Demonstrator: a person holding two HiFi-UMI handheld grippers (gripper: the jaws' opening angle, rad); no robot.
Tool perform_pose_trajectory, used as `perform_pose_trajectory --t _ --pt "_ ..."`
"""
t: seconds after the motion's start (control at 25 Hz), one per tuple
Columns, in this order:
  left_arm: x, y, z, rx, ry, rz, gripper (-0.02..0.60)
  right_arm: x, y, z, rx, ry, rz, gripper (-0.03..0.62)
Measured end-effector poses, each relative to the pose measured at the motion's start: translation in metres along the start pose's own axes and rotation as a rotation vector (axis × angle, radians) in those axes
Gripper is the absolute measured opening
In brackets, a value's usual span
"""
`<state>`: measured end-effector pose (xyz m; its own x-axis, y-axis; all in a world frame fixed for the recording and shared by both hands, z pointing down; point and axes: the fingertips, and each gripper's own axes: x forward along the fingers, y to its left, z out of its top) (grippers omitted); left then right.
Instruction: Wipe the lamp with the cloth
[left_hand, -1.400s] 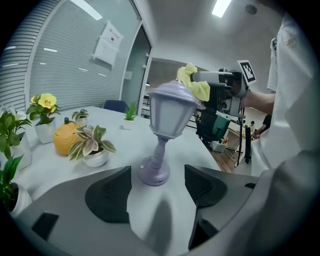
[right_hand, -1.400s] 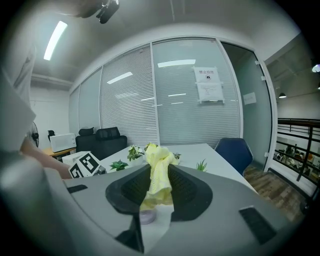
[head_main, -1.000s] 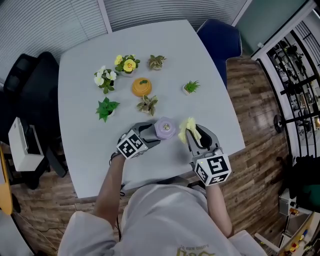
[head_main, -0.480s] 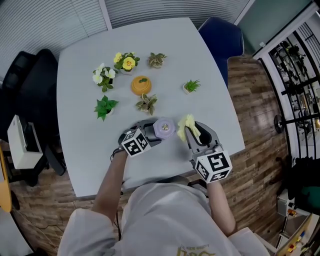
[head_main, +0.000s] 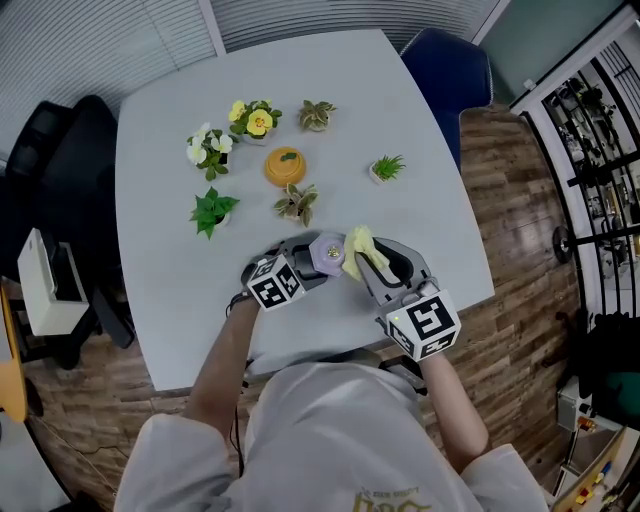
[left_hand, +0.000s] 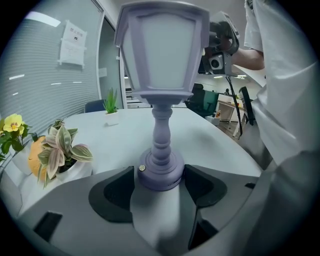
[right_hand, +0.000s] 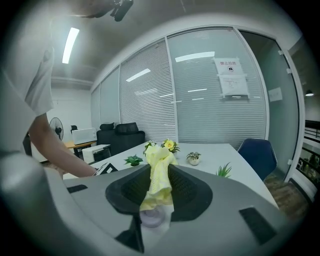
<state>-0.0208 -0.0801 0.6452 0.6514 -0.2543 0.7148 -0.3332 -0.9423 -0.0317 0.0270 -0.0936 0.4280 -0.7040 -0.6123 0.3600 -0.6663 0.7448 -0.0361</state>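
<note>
Nearest us, the left gripper (left_hand: 160, 181) is clamped on the round base of the lamp (left_hand: 159, 75). One dark pad presses each side of the foot, and the lamp stands upright on the table (head_main: 160, 250) close to the near edge.

The right gripper (right_hand: 159, 196) pinches the cloth (right_hand: 159, 176), a yellow bunch squeezed between its ribbed pads, with a loose tuft standing out past the fingertips. In the head view that tuft lies just beside the lamp's top on its right. We cannot tell whether the two actually touch.

We judge the lamp to be rigid, light and top-heavy, since a wide lantern head rides on a slender turned stem. The foot is therefore the sound place to hold it. Sideways pressure from wiping high on the head would tend to lever it over, so the base grip must resist that. The stem looks like the weakest part.

The cloth is soft and limp, and only the free tuft can do the wiping.

Beyond the lamp stand a variegated plant (head_main: 296, 205) and an orange pot (head_main: 285, 170). A leafy green plant (head_main: 212, 215) is to the left and a spiky green plant (head_main: 387, 167) to the right. Farther off are white flowers (head_main: 207, 152), yellow flowers (head_main: 255, 122) and, past the table's far corner, a blue chair (head_main: 447, 70).
</note>
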Motion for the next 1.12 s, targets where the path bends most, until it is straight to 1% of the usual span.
perform_pose_trajectory --t 0.36,0.68,1.12 --pt "0.0 -0.003 0.0 0.016 0.009 -0.023 0.302 0.004 0.003 -0.004 0.009 0.006 -0.003 0.114" --pt "0.0 -0.004 0.0 0.017 0.01 -0.024 0.299 0.01 0.008 -0.007 -0.019 0.021 0.003 0.114" --pt "0.0 -0.004 0.0 0.013 0.015 -0.03 0.299 0.017 0.007 -0.009 -0.016 0.04 0.026 0.114"
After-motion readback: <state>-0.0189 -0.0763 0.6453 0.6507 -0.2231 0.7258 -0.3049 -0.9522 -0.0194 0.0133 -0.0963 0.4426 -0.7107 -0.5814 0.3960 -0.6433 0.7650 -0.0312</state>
